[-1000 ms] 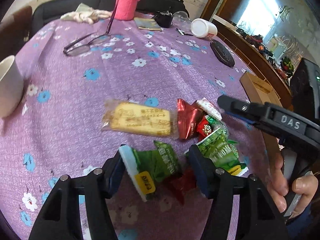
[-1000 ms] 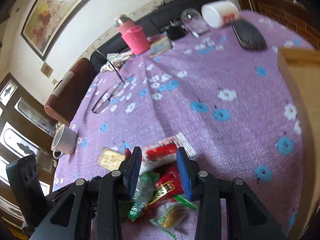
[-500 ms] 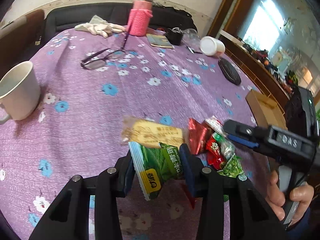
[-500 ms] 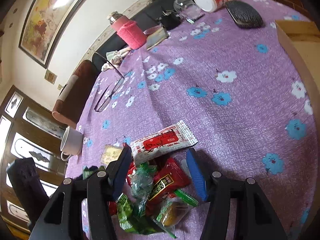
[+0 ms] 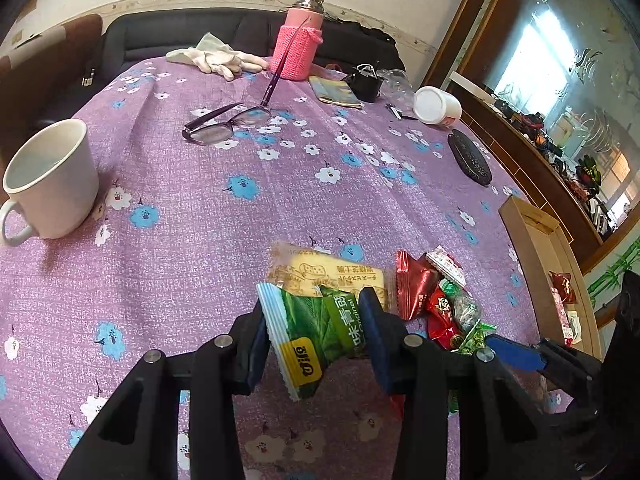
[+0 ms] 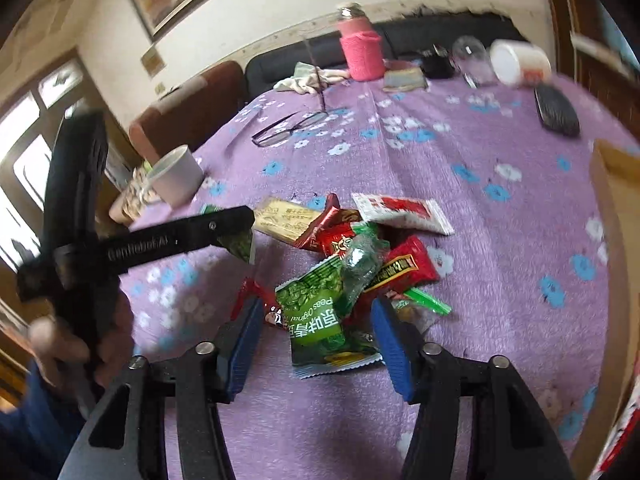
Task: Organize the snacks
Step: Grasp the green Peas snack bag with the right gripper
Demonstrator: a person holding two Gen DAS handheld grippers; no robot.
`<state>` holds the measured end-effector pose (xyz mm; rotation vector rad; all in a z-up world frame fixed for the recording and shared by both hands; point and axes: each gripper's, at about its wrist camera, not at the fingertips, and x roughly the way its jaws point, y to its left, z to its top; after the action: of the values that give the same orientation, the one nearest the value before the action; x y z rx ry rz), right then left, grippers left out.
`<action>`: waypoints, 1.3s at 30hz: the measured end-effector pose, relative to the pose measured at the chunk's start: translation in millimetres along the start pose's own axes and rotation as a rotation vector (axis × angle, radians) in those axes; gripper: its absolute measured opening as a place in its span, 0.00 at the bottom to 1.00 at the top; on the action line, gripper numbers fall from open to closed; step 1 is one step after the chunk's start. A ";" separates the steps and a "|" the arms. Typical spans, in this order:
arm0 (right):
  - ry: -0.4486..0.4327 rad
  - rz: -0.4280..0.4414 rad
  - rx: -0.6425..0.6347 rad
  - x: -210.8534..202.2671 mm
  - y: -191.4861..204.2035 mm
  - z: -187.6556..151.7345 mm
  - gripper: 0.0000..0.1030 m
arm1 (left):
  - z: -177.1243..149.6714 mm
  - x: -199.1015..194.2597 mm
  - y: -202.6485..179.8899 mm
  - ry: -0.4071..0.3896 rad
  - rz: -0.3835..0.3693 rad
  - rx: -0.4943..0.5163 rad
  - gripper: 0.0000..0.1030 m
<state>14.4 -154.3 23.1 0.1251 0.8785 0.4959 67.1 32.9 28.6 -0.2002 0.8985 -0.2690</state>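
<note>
My left gripper (image 5: 314, 338) is shut on a green pea snack packet (image 5: 316, 332) and holds it above the purple flowered tablecloth (image 5: 200, 216). A pile of snacks lies to its right: a yellow biscuit pack (image 5: 324, 272), a red foil packet (image 5: 412, 288) and small candies (image 5: 456, 312). My right gripper (image 6: 316, 340) is open, low over the pile, with another green pea packet (image 6: 320, 320) between its jaws, untouched. A red-and-white packet (image 6: 404, 212) lies at the pile's far side. The left gripper (image 6: 224, 232) also shows in the right wrist view.
A white mug (image 5: 52, 184) stands at the left. Glasses (image 5: 224, 124), a pink bottle (image 5: 298, 40), gloves (image 5: 216, 60), a white jar (image 5: 436, 106) and a black case (image 5: 470, 158) lie farther back. A cardboard box (image 5: 548, 264) with snacks inside sits at the right edge.
My left gripper closed on the green packet and lifted it off the cloth. My right gripper opened wider and pulled back, leaving the red-and-white packet on the pile.
</note>
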 end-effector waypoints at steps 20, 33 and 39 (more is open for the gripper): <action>-0.238 -0.006 0.175 -32.1 -45.2 11.5 0.29 | -6.7 -16.1 -34.1 -0.076 -0.108 0.095 0.40; -0.255 -0.084 0.196 -33.1 -53.6 10.0 0.29 | -26.1 -25.4 -83.2 -0.193 0.014 0.325 0.40; -0.256 -0.097 0.206 -31.7 -57.5 9.2 0.29 | -26.0 -25.4 -81.2 -0.204 0.039 0.324 0.40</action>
<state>25.4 -218.7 33.9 0.3258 0.6794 0.2898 19.6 -37.7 54.6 0.0887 0.6449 -0.3472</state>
